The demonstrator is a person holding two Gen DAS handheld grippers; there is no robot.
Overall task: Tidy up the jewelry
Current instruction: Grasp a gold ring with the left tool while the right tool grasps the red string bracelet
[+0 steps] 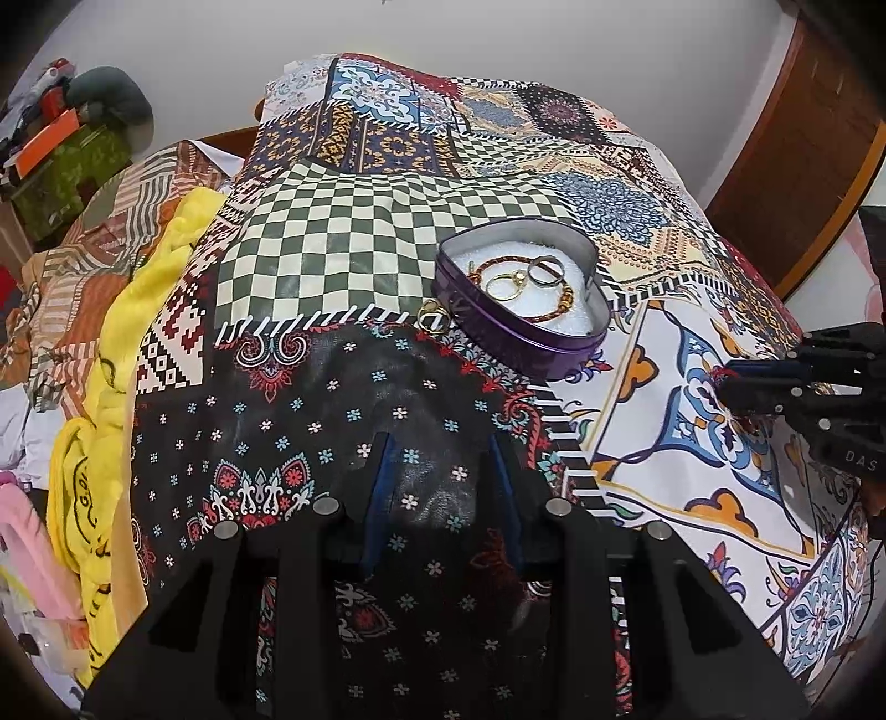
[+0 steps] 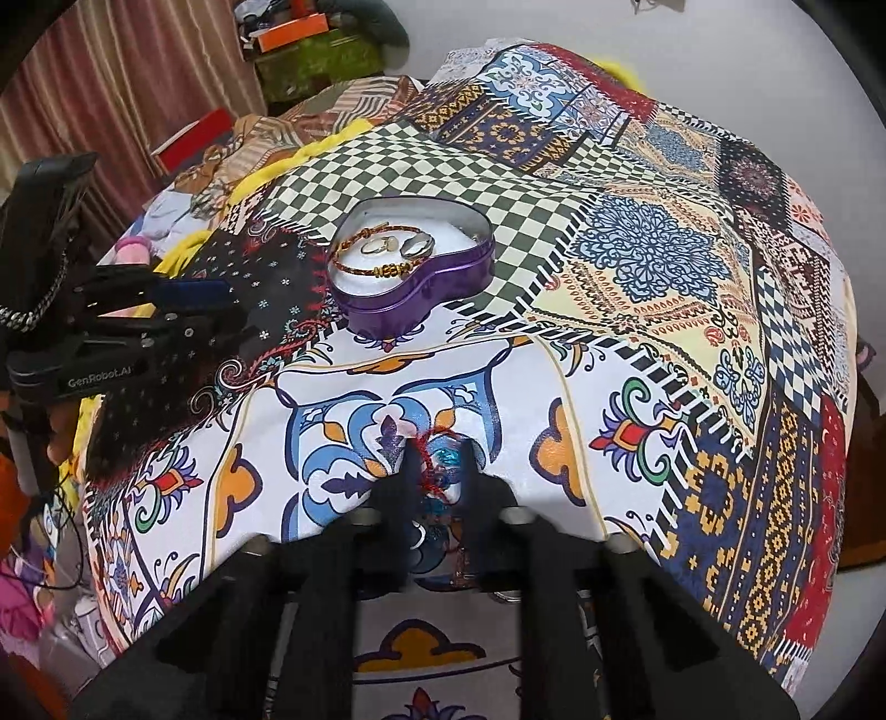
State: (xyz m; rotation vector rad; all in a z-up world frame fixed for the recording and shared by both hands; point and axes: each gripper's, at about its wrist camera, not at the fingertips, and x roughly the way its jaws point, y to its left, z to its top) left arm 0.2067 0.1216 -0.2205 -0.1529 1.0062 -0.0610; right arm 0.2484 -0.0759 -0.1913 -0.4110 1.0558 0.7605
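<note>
Right gripper (image 2: pixel 437 443) pitched steeply down, jaws apparently pinching red cord (image 2: pixel 425 458).

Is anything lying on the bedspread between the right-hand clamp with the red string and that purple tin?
Only bare patterned bedspread lies between the right gripper and the purple tin, seen from the right wrist.

The surface (image 1: pixel 387 232) is covered with a patchwork cloth (image 2: pixel 664 266) of many patterns: green and cream checks, blue medallions, black with small flowers. Beyond it the wall (image 1: pixel 498 33) is plain and pale, evenly lit. A dark wooden door (image 1: pixel 803 155) stands to the right. To the left lie a yellow blanket (image 1: pixel 144 310) and striped fabrics (image 1: pixel 72 266). Farther back there is a green box (image 2: pixel 315 63) with an orange box (image 2: pixel 290 27) upon it, beside a reddish-brown curtain (image 2: pixel 111 83).
</note>
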